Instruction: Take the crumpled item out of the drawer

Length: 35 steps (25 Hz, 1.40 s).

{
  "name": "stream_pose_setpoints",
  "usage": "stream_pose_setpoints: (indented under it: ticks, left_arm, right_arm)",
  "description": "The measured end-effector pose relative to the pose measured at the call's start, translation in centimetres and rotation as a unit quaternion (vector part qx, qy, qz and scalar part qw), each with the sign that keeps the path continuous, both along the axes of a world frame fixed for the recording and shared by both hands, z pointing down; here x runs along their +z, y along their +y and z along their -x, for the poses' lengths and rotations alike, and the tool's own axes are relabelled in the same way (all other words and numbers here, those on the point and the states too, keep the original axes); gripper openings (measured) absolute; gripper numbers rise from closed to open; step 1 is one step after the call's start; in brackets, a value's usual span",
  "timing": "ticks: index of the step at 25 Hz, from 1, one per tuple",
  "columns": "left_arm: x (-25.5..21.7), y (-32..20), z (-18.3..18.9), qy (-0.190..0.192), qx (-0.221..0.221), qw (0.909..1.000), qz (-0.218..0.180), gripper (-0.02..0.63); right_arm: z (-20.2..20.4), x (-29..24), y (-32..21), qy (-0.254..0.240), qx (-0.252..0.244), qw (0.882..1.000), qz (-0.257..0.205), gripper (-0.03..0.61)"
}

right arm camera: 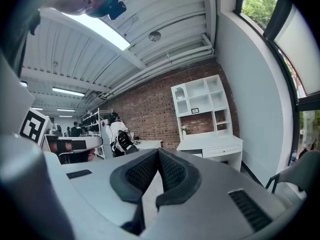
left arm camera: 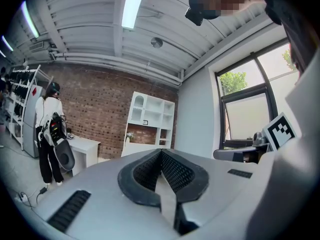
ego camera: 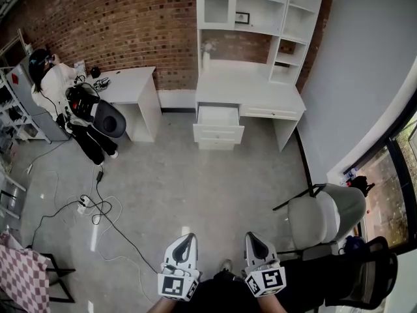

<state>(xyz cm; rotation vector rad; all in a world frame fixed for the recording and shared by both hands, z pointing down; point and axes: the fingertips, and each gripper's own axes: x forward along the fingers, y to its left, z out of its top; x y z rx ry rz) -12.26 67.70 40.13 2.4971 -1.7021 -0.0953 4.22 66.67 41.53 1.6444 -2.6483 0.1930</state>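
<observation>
Left gripper (ego camera: 187, 241) and right gripper (ego camera: 255, 240) were held level, side by side, jaws closed on nothing. A grey chair (ego camera: 326, 214) was seen nearby on the right. Well beyond, the white desk's (ego camera: 247, 90) drawer (ego camera: 219, 117) was seen open. The crumpled item could not be made out inside.
</observation>
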Motion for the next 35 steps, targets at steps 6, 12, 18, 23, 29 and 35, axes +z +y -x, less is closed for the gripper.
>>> stream_pose_setpoints:
  ticks: [6,12,18,23,29,35]
  left_arm:
    - [-0.1,-2.4,-3.7,0.003,-0.013,0.9999,0.001,0.025]
    - [-0.2,-6.0,-6.2,-0.002,-0.043,0.999,0.008,0.025]
    - [0.5,-12.9,-6.7,-0.006,-0.047,0.9986,0.022,0.025]
    - [1.7,-23.1,-6.6,0.002,-0.03,0.9992,0.027,0.025]
    - [1.7,-36.4,-5.2,0.02,0.001,0.9993,0.032,0.025]
    - [1.3,-47.9,-3.4,0.017,0.025,0.999,0.033,0.025]
  right_arm:
    - [-3.3,0.8,-2.8,0.017,-0.028,0.999,0.003,0.014]
    - [-6.1,1.0,-7.7,0.021,-0.056,0.998,0.006,0.014]
    - [-6.9,2.2,-14.3,0.018,-0.055,0.998,0.024,0.014]
    - [-6.7,2.8,-23.3,0.025,-0.042,0.998,0.029,0.014]
    - [-4.5,2.3,-36.3,0.036,-0.029,0.998,0.039,0.014]
    - [-2.3,0.8,-47.7,0.027,-0.005,0.999,0.034,0.014]
